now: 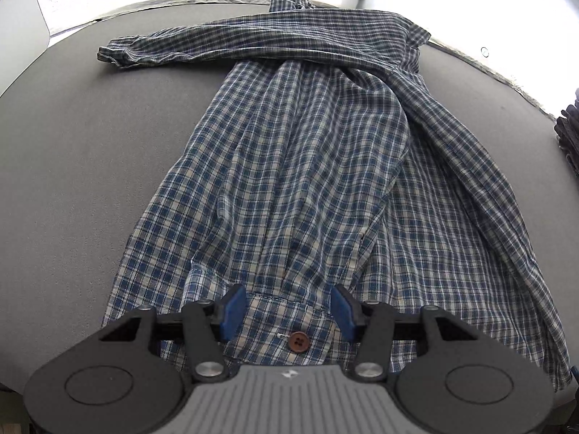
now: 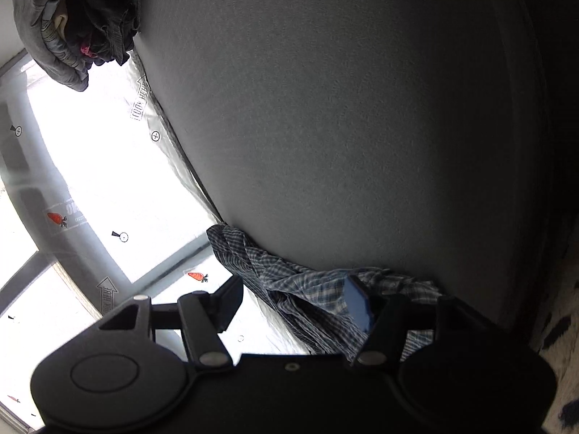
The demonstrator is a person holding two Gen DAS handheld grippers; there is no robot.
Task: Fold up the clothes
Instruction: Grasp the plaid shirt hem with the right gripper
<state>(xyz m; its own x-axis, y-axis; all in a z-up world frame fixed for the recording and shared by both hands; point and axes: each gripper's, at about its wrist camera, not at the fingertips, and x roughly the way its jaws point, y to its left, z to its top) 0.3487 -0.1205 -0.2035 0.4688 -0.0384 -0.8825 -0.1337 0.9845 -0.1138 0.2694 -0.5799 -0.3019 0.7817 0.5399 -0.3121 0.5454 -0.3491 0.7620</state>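
- The shirt (image 1: 300, 166) lies spread on the grey surface (image 1: 90, 181), with its body running away from you and one sleeve (image 1: 224, 41) laid across the far end.
- Your left gripper (image 1: 287, 313) is spread wide at the near edge of the shirt, with a brown button (image 1: 298, 341) between its blue pads (image 1: 231, 311). It holds nothing.
- Your right gripper (image 2: 293, 305) is also spread and tilted to the side. It is at the surface's edge, just over a bunched part of the shirt (image 2: 289, 289), and no cloth is pinched.
- I judge that the folding is in an early or middle step: one side and a sleeve seem laid inward, but the shirt is not yet a compact packet.
- The next move calls for a firm pinch on the near edge with the left gripper, and on the bunched part with the right.
- Take all layers together, otherwise only the top one will lift.
- A pile of dark clothes (image 2: 79, 18) lies well apart at the far corner.
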